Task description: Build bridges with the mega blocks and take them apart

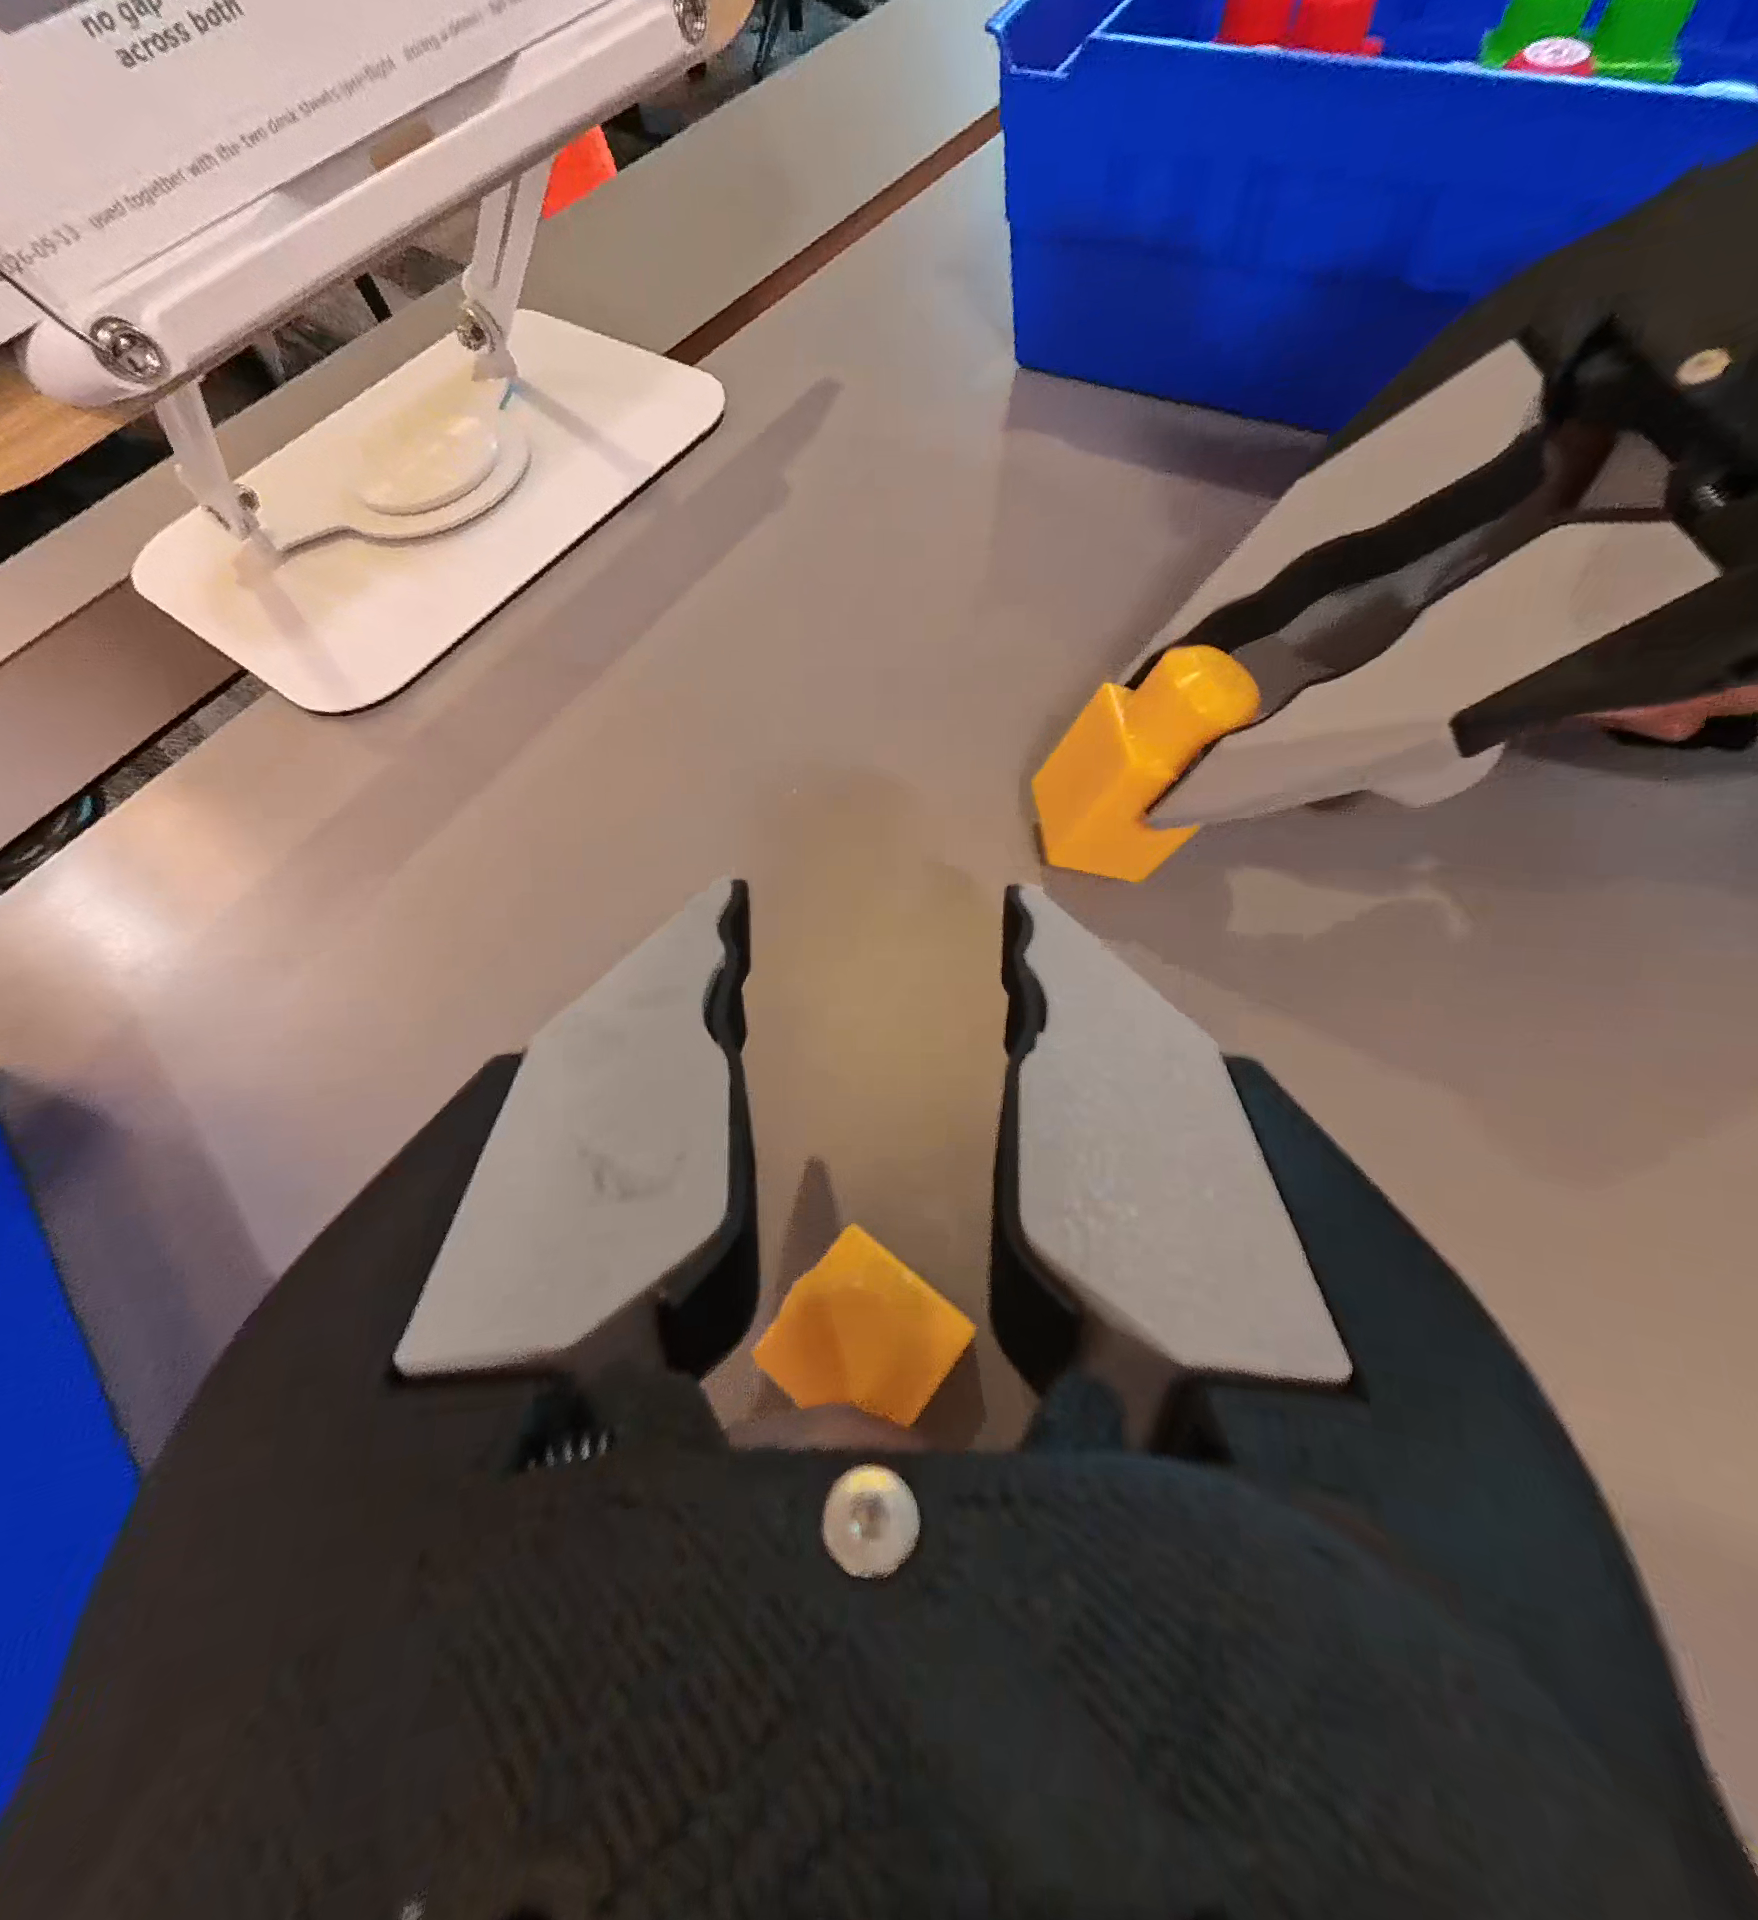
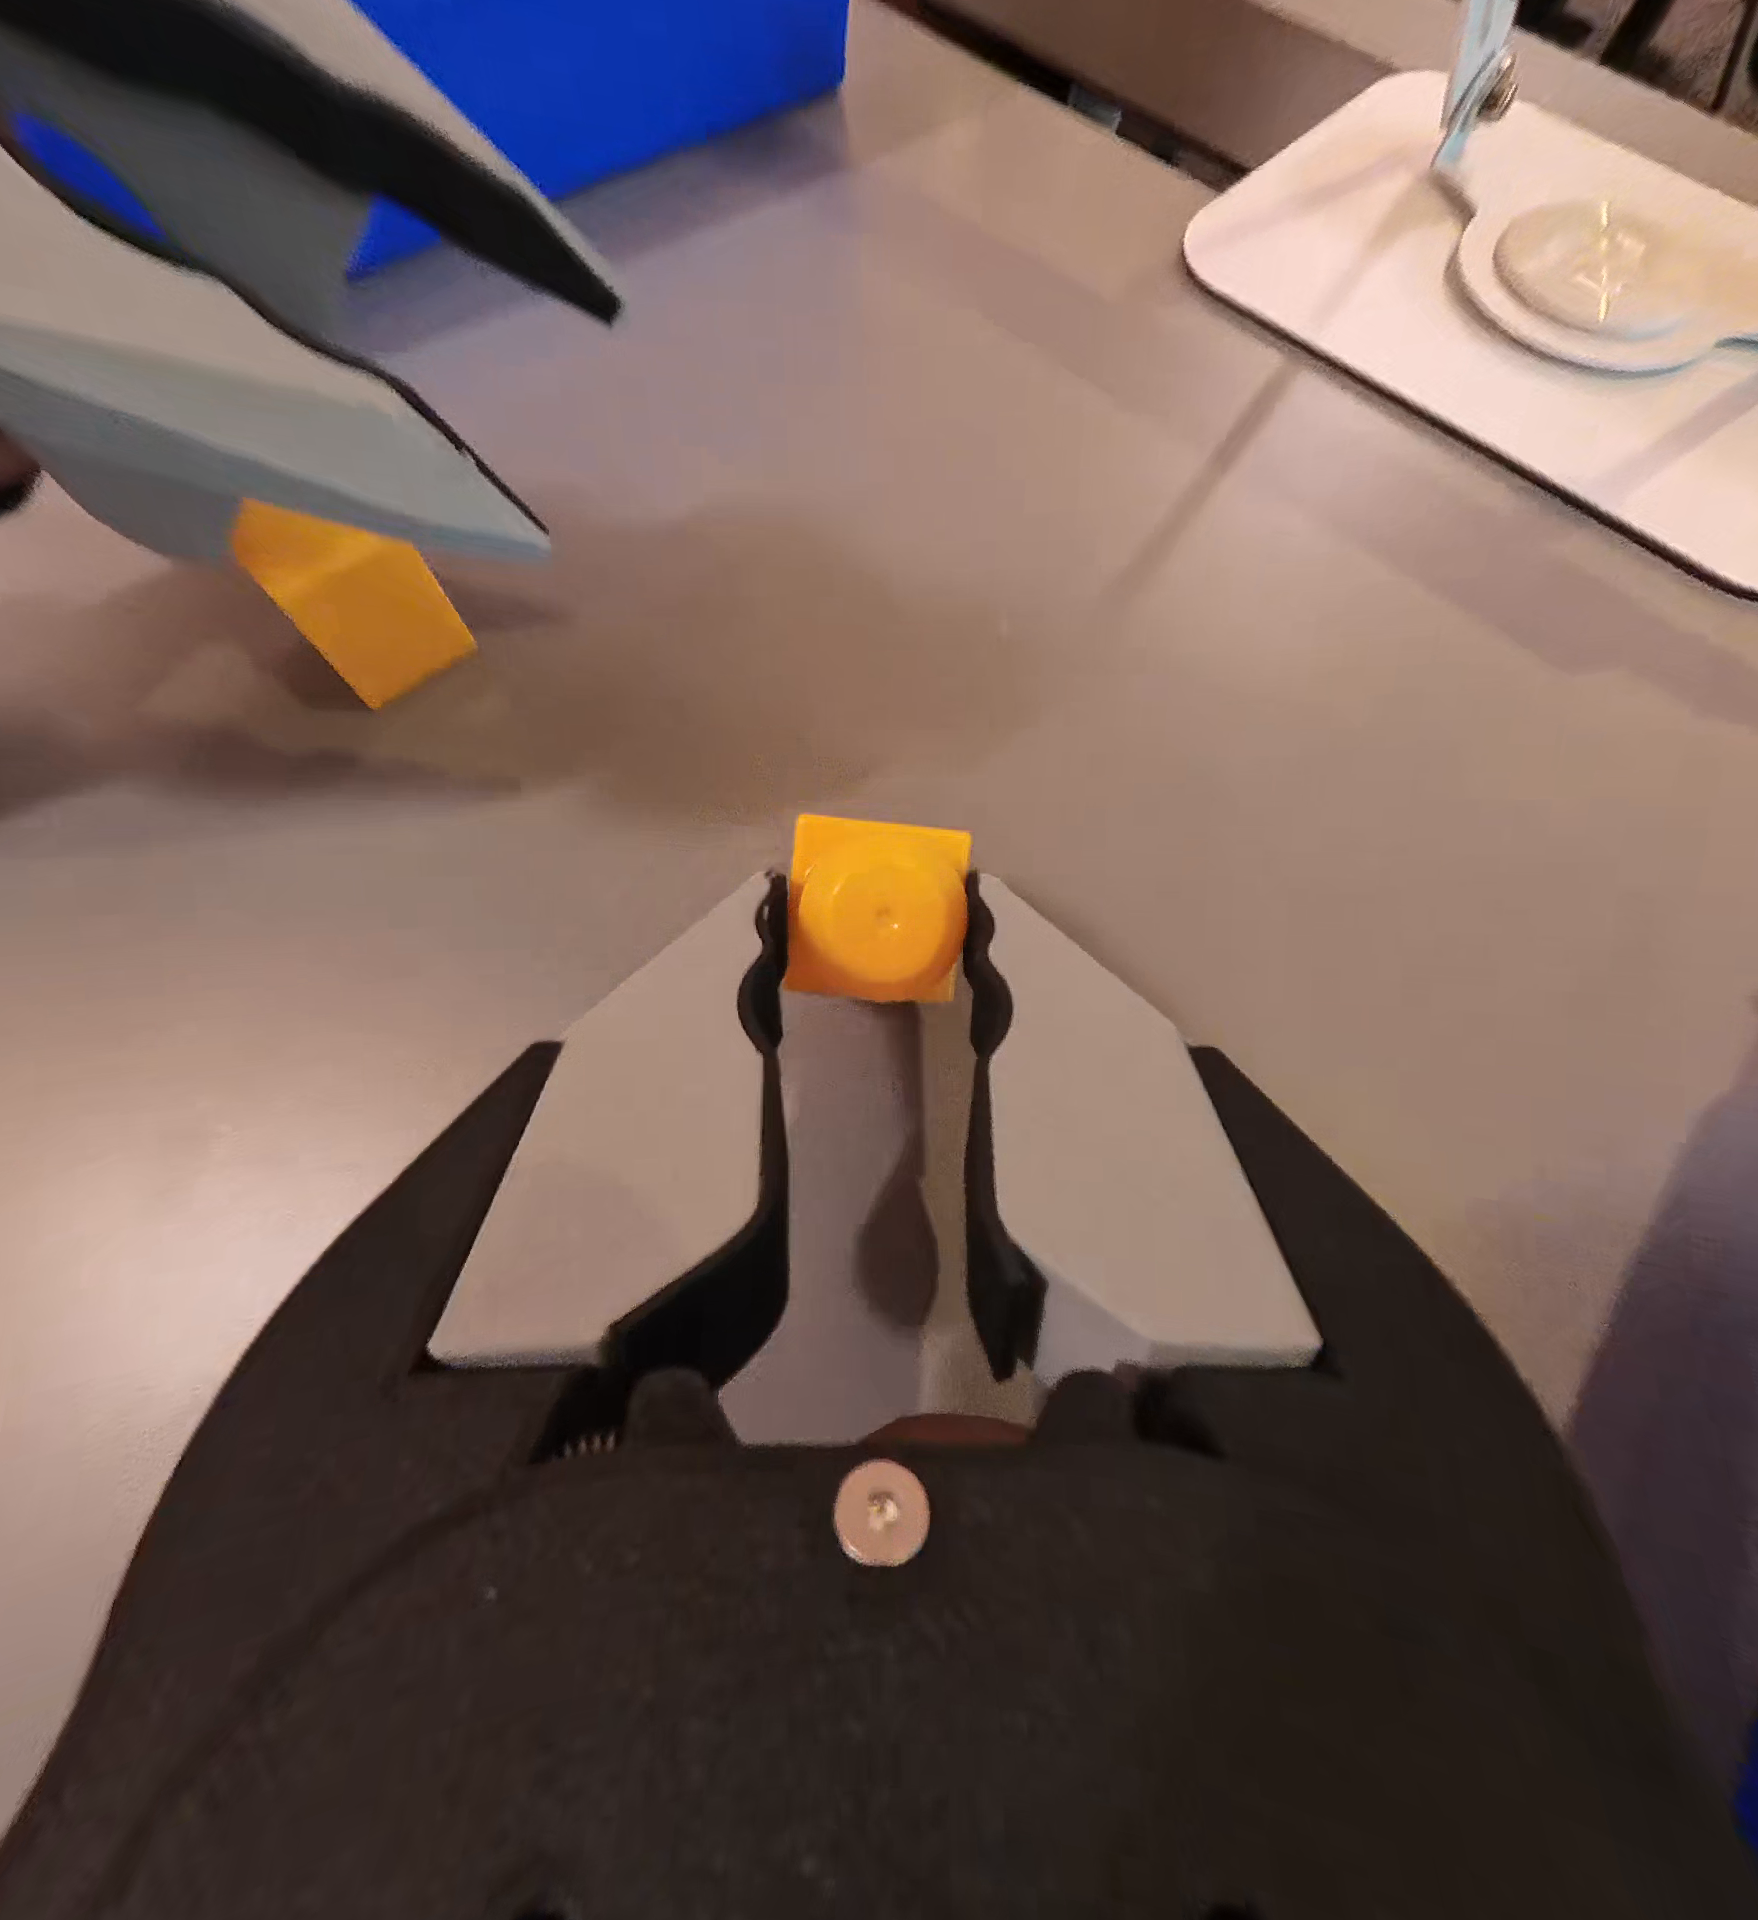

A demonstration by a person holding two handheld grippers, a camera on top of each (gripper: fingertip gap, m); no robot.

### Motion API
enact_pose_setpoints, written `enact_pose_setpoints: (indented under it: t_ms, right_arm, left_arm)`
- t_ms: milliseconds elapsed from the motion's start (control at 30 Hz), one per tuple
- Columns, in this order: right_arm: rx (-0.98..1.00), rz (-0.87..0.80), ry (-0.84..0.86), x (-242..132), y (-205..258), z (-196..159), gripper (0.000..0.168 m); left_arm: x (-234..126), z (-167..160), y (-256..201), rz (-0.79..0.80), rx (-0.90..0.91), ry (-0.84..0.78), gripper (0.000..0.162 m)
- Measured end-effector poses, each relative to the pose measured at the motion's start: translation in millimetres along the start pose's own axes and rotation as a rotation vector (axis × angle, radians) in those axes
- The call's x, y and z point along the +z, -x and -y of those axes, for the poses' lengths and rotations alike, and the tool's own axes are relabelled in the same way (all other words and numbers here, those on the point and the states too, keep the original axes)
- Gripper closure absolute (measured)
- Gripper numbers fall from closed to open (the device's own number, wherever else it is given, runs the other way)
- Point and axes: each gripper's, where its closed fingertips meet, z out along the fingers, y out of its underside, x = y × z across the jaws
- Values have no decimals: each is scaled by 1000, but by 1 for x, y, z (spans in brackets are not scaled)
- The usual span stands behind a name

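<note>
Right gripper [image 2: 875, 914] clamped one single-stud orange plastic block [image 2: 880, 920] for placement on the grey counter [image 2: 1166, 831]; left gripper [image 1: 875, 935], fingers spread, straddled another orange block [image 1: 859, 1330].

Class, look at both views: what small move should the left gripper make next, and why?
Probably draw back and close on the loose yellow block. The left gripper is open, and that block sits deep between its fingers, near the hinge, on the table. The right gripper is already shut on the other block, so the left one seems the one needing a block.
</note>
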Motion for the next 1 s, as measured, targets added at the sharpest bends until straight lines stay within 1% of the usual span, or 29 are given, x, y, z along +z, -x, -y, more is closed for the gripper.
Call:
enact_pose_setpoints:
  t_ms: [200, 233, 300, 367, 467, 533, 600, 667, 733, 800, 867, 967, 1000]
  right_arm:
    - [-130, -62, -37, -4, 5, 11, 137]
    - [-137, -72, -58, -4, 6, 15, 132]
    - [-142, -70, -86, -3, 9, 20, 124]
    - [-134, -89, -108, -4, 6, 23, 123]
    - [-105, -116, -190, -13, -1, 33, 121]
    - [-66, -105, -240, -19, -4, 40, 121]
    - [-32, -99, -278, -25, -6, 44, 121]
    - [-19, -102, -297, -28, -9, 45, 121]
    - [-17, -98, -293, -29, -10, 44, 121]
    - [-21, -88, -288, -28, -8, 43, 121]
    - [-32, -81, -286, -28, -4, 44, 121]
    - [-62, -81, -278, -26, 1, 45, 121]
    - [-71, -82, -274, -25, 3, 44, 121]
  left_arm:
    - [-4, 6, 4, -6, -62, -37, 115]
    - [-4, 5, 7, 6, -64, -32, 115]
    - [-4, 5, 9, 12, -63, -39, 115]
    - [-7, 7, 11, 14, -65, -52, 115]
    - [-18, 16, 15, 19, -55, -95, 113]
    - [-30, 21, 22, 32, -73, -112, 113]
    - [-50, 24, 46, 118, -151, -127, 115]
    - [-81, 31, 74, 186, -236, -189, 116]
    - [-121, 30, 110, 299, -306, -239, 121]
    - [-156, 15, 148, 416, -346, -201, 123]
    - [-173, -14, 180, 483, -397, -75, 122]
    - [-166, -72, 199, 454, -470, 203, 111]
    - [-160, -87, 202, 458, -480, 266, 110]
